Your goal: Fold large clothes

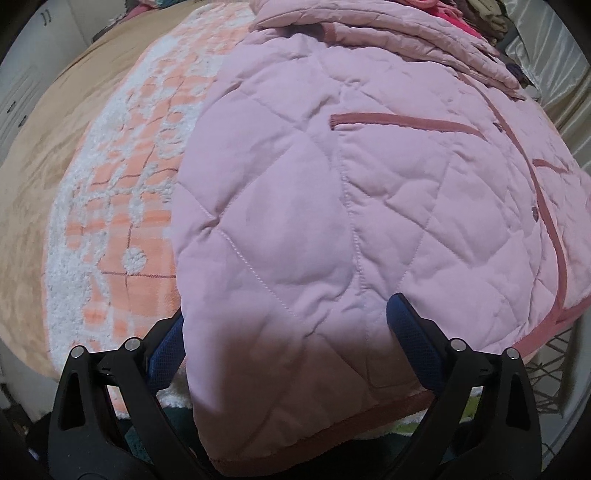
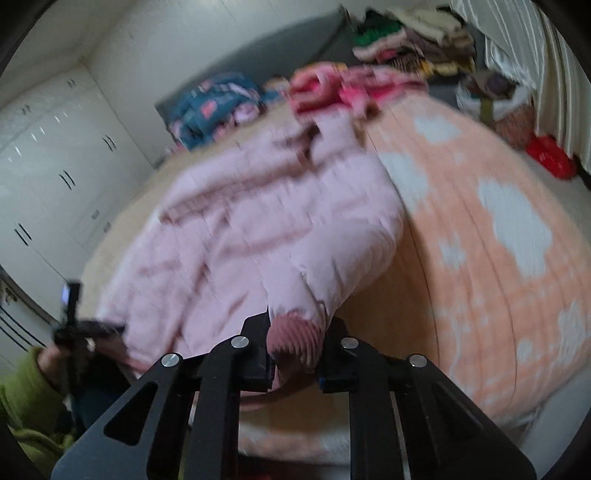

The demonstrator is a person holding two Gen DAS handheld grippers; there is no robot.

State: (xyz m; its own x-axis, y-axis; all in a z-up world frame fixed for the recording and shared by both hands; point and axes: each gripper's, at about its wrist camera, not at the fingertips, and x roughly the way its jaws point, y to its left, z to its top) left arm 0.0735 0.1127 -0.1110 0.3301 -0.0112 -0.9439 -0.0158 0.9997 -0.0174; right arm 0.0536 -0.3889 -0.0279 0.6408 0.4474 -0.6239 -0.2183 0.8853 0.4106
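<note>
- The right claw [image 2: 295,349] is clenched on the ribbed cuff [image 2: 295,341] of a pink quilted jacket [image 2: 258,229].
- The left claw [image 1: 288,332] is spread wide, its 2 blue pads [image 1: 413,332] straddling the jacket's hem without pinching it.
- The jacket lies across an orange-and-white blanket [image 2: 480,258] on the bed.
- Piled clothes [image 2: 413,33] sit at the far end.

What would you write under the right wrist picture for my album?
Right gripper pinching the ribbed cuff of a pink quilted jacket on a peach blanket.
</note>
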